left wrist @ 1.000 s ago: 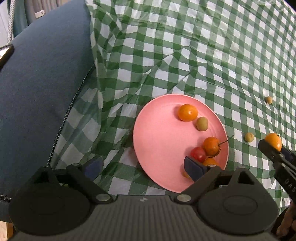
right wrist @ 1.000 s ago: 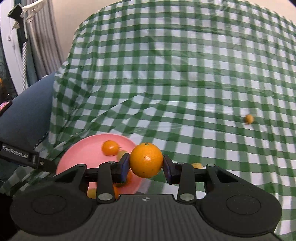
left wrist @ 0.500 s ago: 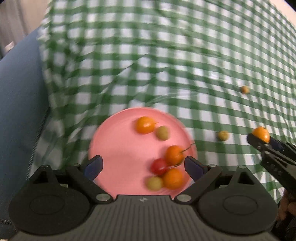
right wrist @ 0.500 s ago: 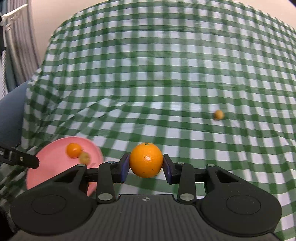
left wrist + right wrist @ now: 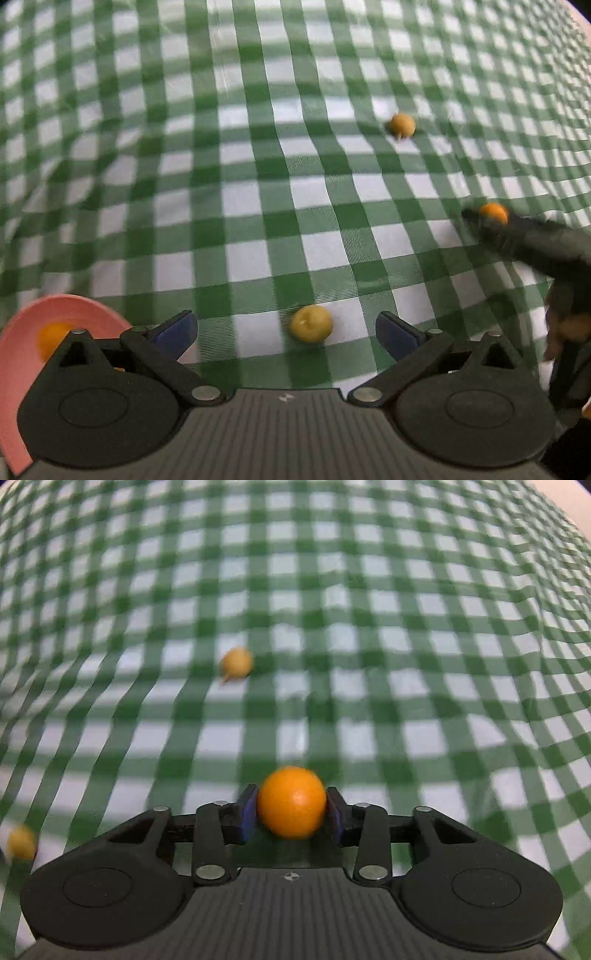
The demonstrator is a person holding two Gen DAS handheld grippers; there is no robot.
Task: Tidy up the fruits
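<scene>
At the far left of the left wrist view, the pink plate (image 5: pixel 22 362) shows only its edge, with 1 orange fruit (image 5: pixel 51 334) on it, partly behind the gripper body. The green-and-white checked cloth (image 5: pixel 258 184) covers the whole surface. The left gripper (image 5: pixel 286 330) has its jaws spread wide apart, having just opened a little further, and a small yellow-green fruit (image 5: pixel 311 328) lies on the cloth between the 2 blue pads, touching neither. Further back and to the right, a small tan fruit (image 5: pixel 402 124) sits alone on the cloth.

At the right, the right gripper (image 5: pixel 291 812) has an orange (image 5: pixel 291 802) between its pads. Its jaws have just been opening; the pads stand right at the orange's sides, and with the blur I cannot tell whether they are pressing on it.
</scene>
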